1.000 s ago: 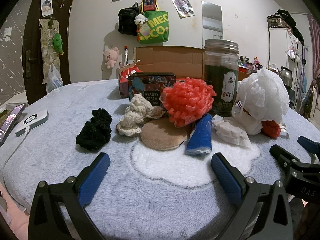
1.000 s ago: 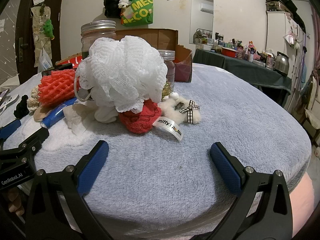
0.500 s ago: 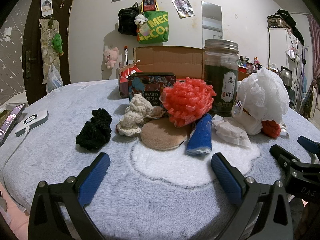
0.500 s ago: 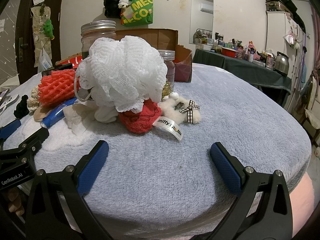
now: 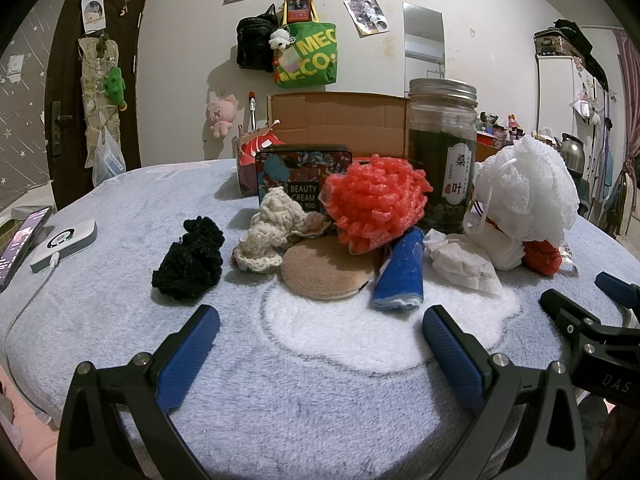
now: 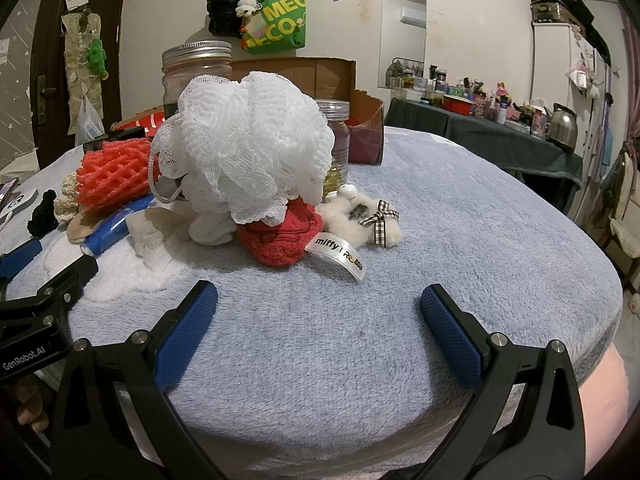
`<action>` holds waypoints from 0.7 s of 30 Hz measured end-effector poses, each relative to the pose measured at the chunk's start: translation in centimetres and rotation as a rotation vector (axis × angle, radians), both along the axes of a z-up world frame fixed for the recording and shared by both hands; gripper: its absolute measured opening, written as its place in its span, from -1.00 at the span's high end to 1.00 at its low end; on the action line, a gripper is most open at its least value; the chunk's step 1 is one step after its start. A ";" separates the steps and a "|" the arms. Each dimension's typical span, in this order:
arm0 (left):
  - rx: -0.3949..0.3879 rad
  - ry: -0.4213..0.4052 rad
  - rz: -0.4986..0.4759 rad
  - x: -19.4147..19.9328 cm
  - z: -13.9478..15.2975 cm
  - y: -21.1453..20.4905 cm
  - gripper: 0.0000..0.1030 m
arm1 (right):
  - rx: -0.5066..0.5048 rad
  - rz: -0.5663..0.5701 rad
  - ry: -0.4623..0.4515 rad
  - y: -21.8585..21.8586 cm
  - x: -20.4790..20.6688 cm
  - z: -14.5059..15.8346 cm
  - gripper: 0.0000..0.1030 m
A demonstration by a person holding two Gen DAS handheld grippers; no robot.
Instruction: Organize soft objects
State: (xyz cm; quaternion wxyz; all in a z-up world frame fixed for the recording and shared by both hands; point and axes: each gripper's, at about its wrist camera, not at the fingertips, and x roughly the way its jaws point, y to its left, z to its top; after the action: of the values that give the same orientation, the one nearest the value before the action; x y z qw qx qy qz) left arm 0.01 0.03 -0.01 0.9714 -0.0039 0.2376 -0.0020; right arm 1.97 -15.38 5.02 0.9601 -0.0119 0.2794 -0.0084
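Here, both tools are held wide apart and empty: the left tool [image 5: 316, 322] and right tool [image 6: 318, 300] at frame bottom. The soft things, like the white puff [image 6: 244, 152], are piled mid-frame on the fluffy worktop [image 6: 460, 216].

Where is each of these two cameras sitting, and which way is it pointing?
Left wrist: on the left gripper, jaws apart, facing the black crocheted scrunchie and orange foam net; the right gripper's tip shows at right.
Right wrist: on the right gripper, jaws apart, facing the white mesh bath pouf.
Shared: pouf, foam net, red knitted item.
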 end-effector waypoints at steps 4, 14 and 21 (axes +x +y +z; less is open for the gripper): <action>0.000 0.000 0.000 0.0 0.0 0.0 -1.00 | -0.001 0.000 0.000 0.0 0.0 0.0 -1.00; 0.000 0.000 0.000 0.0 0.0 0.0 -1.00 | 0.000 0.000 0.000 0.0 0.0 0.0 -1.00; -0.001 0.000 0.000 0.0 0.0 0.0 -1.00 | 0.000 0.000 0.000 0.1 0.0 -0.2 -1.00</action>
State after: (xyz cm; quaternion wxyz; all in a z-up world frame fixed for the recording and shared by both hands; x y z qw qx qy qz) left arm 0.00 0.07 0.00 0.9714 -0.0043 0.2376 -0.0022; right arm 1.95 -15.29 4.87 0.9601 -0.0118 0.2792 -0.0083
